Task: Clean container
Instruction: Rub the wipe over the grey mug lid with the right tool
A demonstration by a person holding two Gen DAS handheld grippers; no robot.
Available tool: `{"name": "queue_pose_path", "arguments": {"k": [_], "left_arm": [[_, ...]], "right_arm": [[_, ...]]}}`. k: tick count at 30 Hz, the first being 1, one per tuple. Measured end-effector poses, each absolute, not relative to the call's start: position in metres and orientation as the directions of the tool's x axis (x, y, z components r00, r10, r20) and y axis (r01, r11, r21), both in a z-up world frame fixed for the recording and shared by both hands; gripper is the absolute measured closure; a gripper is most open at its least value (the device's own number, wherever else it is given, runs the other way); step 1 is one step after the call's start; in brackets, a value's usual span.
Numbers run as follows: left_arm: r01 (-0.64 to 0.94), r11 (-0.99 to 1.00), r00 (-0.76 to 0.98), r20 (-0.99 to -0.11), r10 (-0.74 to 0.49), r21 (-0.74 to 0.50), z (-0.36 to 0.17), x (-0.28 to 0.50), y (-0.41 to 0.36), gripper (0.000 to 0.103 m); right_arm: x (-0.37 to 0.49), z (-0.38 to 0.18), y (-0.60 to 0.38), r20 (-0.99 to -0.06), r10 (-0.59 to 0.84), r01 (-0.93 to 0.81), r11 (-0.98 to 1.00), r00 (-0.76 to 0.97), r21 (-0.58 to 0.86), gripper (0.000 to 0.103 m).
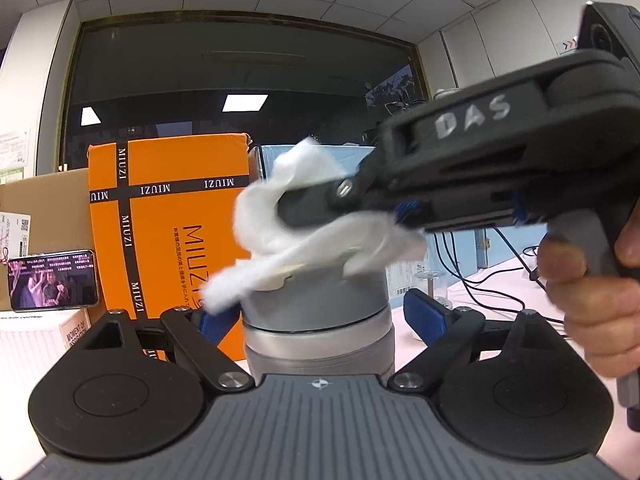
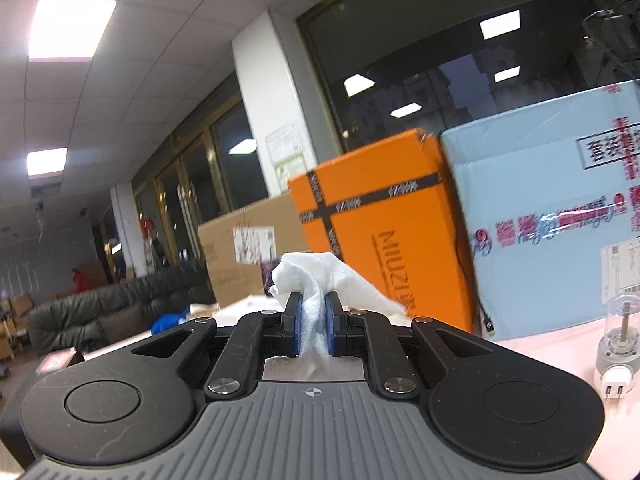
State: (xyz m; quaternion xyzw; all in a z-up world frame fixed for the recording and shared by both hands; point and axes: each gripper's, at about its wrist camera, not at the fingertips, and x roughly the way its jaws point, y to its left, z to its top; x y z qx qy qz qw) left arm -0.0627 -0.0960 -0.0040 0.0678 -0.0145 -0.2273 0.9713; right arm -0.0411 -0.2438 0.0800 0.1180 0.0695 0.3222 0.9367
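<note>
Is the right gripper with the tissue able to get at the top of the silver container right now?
Probably yes: the right gripper, shut on the tissue, hangs just above the silver container, nothing between.

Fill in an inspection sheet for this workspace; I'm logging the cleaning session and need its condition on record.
Surface: pale pink table, largely hidden by boxes.
Job's things: grey metal container upright between the left fingers; white cloth draped over its top.
Clutter: orange MIUZI box, light blue box, cardboard box, phone showing video, small plug-in device.
Grippers: left gripper around the container, contact unclear; right gripper shut on the cloth, held by a hand.
Cables: black cables across the table.
Surroundings: dark window, dark sofa, tiled ceiling with lit panels.
</note>
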Motion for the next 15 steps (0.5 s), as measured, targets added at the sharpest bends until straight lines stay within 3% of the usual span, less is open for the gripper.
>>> {"name": "queue_pose_path", "arguments": {"k": [15], "left_arm": [[0.439, 0.885, 0.896, 0.005, -0.445, 0.154, -0.006, -0.065, -0.096, 0.023]], "right_arm": [[-0.034, 0.074, -0.251, -0.067, 0.525, -0.492, 0.829, 0.849, 0.266, 0.093]]}}
